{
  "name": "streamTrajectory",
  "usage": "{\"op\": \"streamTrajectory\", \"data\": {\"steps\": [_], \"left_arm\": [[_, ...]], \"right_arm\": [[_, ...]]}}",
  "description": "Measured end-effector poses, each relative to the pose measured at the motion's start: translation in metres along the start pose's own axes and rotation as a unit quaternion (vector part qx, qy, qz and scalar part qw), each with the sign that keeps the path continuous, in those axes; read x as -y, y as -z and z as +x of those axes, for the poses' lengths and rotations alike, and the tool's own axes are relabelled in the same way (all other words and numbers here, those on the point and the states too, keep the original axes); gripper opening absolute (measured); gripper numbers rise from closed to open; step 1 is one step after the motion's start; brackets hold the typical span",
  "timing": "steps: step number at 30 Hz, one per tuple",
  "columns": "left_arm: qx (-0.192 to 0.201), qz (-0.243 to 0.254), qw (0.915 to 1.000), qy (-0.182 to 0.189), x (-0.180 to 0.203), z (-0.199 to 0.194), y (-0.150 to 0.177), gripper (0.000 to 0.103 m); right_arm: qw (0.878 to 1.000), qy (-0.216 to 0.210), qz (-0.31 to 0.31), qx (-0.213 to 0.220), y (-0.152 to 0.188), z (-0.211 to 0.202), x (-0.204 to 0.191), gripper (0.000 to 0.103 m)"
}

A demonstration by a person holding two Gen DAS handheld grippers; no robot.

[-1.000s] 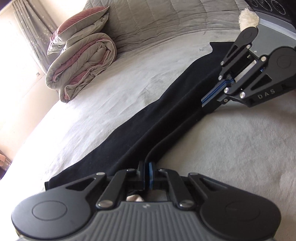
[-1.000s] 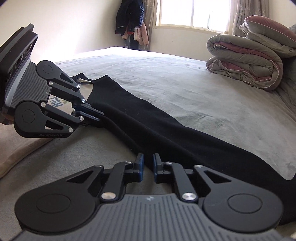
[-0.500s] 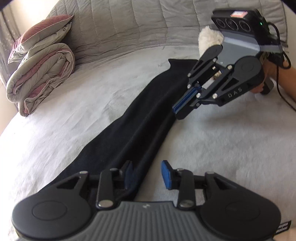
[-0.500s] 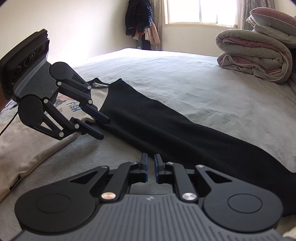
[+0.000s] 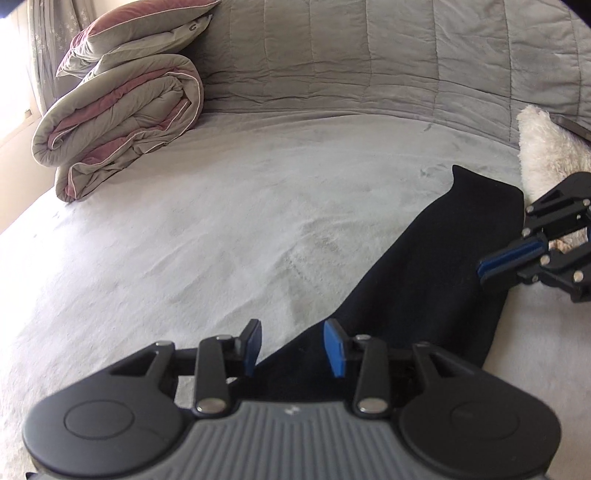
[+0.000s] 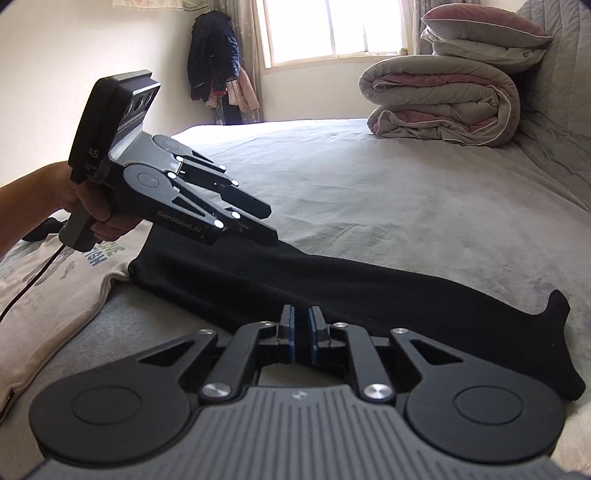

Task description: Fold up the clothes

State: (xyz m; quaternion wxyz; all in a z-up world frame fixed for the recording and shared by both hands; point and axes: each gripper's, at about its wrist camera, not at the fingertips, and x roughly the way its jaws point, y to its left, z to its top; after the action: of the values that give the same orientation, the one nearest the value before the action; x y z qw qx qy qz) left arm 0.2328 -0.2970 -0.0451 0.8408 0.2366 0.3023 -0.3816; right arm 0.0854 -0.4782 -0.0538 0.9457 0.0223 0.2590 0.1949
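Both views ride low over the bed (image 5: 229, 236). The left wrist camera looks along its own fingers toward the padded headboard (image 5: 369, 59), with the rolled duvet (image 5: 122, 122) at upper left. The right wrist camera, also close to the bed, faces the window (image 6: 332, 29), with the duvet at upper right. Both share the duvet and the black garment (image 6: 332, 284) near it; each sees the other gripper.

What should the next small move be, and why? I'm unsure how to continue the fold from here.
Probably lower the left gripper onto the near end of the black garment and pinch it. The garment lies flat in a long narrow strip on the grey bed cover, both grippers hold nothing, and the right gripper is barely parted over the other end.
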Motion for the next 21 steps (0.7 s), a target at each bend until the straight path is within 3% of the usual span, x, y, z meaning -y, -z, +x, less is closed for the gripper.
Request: {"op": "streamTrajectory", "data": {"steps": [3, 7, 8, 9, 10, 12, 13, 14, 15, 16, 18, 21], "left_arm": [[-0.018, -0.015, 0.9997, -0.011, -0.010, 0.004, 0.007, 0.038], [-0.032, -0.042, 0.9986, -0.010, -0.028, 0.003, 0.014, 0.038], [-0.033, -0.052, 0.9981, -0.007, -0.031, 0.003, 0.016, 0.039], [-0.034, -0.060, 0.9976, -0.005, -0.032, 0.004, 0.016, 0.038], [-0.035, -0.069, 0.9970, -0.003, -0.033, 0.005, 0.017, 0.037], [-0.036, -0.086, 0.9956, 0.002, -0.033, 0.007, 0.019, 0.029], [-0.034, -0.095, 0.9949, 0.006, -0.032, 0.007, 0.019, 0.019], [-0.031, -0.103, 0.9941, 0.010, -0.030, 0.007, 0.020, 0.009], [-0.026, -0.113, 0.9932, 0.010, -0.028, 0.007, 0.021, 0.006], [-0.017, -0.120, 0.9927, 0.004, -0.024, 0.006, 0.024, 0.004], [0.004, -0.121, 0.9926, -0.015, -0.017, 0.003, 0.028, 0.003], [0.047, -0.131, 0.9888, -0.053, -0.009, -0.005, 0.035, 0.003]], "right_arm": [[0.997, 0.059, 0.038, 0.023, -0.007, 0.002, 0.020, 0.014], [0.991, 0.119, 0.055, 0.004, -0.032, 0.016, 0.040, 0.016], [0.991, 0.122, 0.047, -0.006, -0.036, 0.020, 0.043, 0.021], [0.991, 0.127, 0.039, -0.027, -0.036, 0.027, 0.046, 0.040], [0.989, 0.133, 0.030, -0.050, -0.035, 0.035, 0.050, 0.053], [0.986, 0.149, 0.016, -0.073, -0.026, 0.045, 0.054, 0.053], [0.986, 0.150, 0.015, -0.070, -0.020, 0.046, 0.056, 0.053], [0.987, 0.149, 0.017, -0.065, -0.017, 0.045, 0.056, 0.052], [0.987, 0.149, 0.020, -0.059, -0.014, 0.044, 0.056, 0.044], [0.988, 0.144, 0.021, -0.057, -0.014, 0.043, 0.056, 0.027], [0.988, 0.143, 0.025, -0.049, -0.015, 0.041, 0.056, 0.004], [0.985, 0.169, 0.004, -0.032, -0.017, 0.040, 0.047, 0.003]]}}
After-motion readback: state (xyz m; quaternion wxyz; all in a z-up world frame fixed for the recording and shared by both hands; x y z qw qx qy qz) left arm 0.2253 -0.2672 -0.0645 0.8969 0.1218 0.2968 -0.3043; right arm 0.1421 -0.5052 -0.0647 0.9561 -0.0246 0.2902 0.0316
